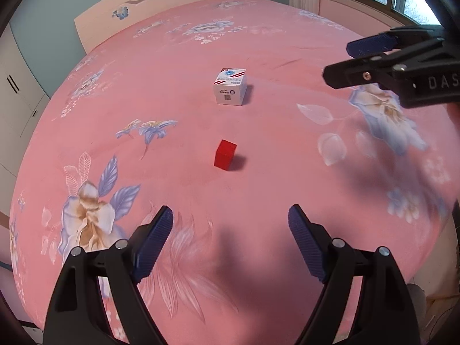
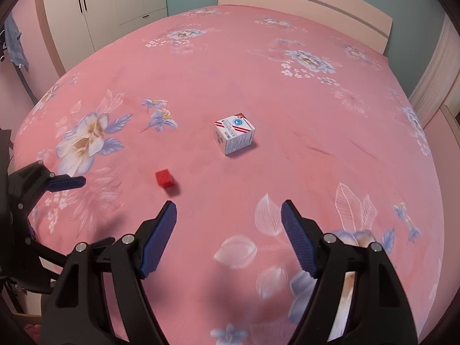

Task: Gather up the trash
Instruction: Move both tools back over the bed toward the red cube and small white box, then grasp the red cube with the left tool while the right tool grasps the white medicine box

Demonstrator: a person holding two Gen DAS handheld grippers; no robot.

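On the bed (image 1: 184, 66), block (image 1: 225, 155) sits at 6 o'clock of the box (image 1: 230, 86), apart; headboard (image 1: 161, 3) lies at 12 o'clock behind both.

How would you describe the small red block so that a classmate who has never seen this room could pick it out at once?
Start at the wide bed with the pink flowered sheet. Two small things lie near its middle: a white printed carton and, a little nearer the cameras, the red block. The block is the smaller of the two, plain red all over with no print.
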